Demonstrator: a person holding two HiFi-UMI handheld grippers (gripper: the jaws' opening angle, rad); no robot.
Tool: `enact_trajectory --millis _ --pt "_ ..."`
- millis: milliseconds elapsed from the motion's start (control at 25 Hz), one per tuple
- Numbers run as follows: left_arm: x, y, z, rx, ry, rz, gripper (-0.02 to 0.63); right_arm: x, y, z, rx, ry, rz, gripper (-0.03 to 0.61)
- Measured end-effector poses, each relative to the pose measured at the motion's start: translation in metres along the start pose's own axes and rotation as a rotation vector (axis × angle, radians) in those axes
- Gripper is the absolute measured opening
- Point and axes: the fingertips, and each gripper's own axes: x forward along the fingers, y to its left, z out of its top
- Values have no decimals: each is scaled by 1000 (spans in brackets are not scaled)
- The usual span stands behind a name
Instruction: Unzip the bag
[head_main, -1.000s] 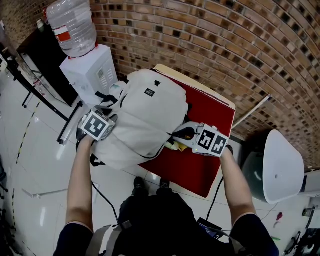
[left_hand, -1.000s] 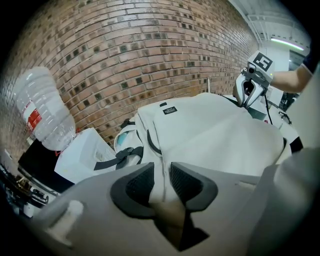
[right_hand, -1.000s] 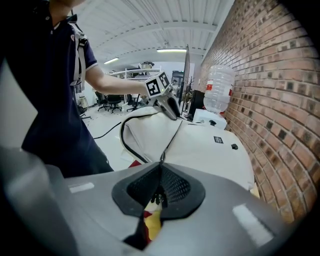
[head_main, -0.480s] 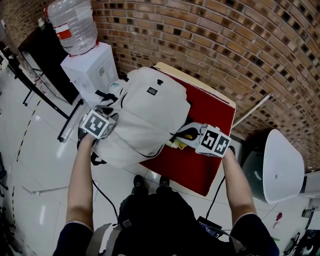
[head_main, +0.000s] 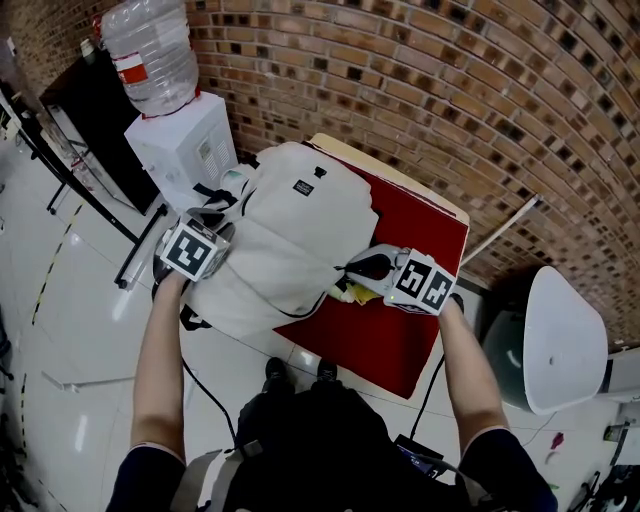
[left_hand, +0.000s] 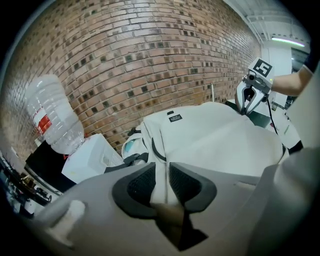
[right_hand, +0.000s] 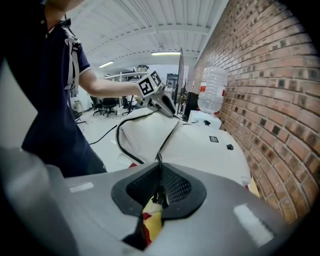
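A cream-white backpack (head_main: 290, 235) lies on a red table (head_main: 415, 235), its black zipper line running along the near side (right_hand: 167, 137). My left gripper (head_main: 220, 225) sits at the bag's left end. Its jaws are closing with a fold of the bag's fabric (left_hand: 161, 175) pinched between the pads. At the bag's right end, my right gripper (head_main: 355, 270) is shut on the black zipper pull (right_hand: 159, 192). A yellow and red item (right_hand: 152, 220) shows just under those jaws. Each gripper also appears in the other's view: the left gripper (right_hand: 167, 107), the right gripper (left_hand: 248, 100).
A white water dispenser (head_main: 185, 145) with a clear bottle (head_main: 150, 50) stands left of the table, close to the bag's far end. A brick wall (head_main: 450, 90) runs behind. A white rounded seat (head_main: 560, 335) stands right of the table, and cables lie on the pale floor.
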Motion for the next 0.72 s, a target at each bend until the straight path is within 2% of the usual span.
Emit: enact_trajectory --millis 200,320,400,480,560,720 --pt "-13 9 14 -46 -86 49 92 2 -15 20 32 -70 -36 82" --pt "-24 11 27 -58 -139 65 92 1 -28 37 37 -127 -74 89" --pt "-32 8 39 -63 -186 71 90 -1 -38 50 38 -170 -120 71" --pt "-39 3 49 -73 -239 82 2 -3 -46 62 41 -213 -165 37" --pt "-46 -3 59 -90 -291 86 2 -5 -53 75 51 -261 -199 6" --pt "-60 -16 76 -143 -396 84 2 -12 -62 101 76 -352 -256 6"
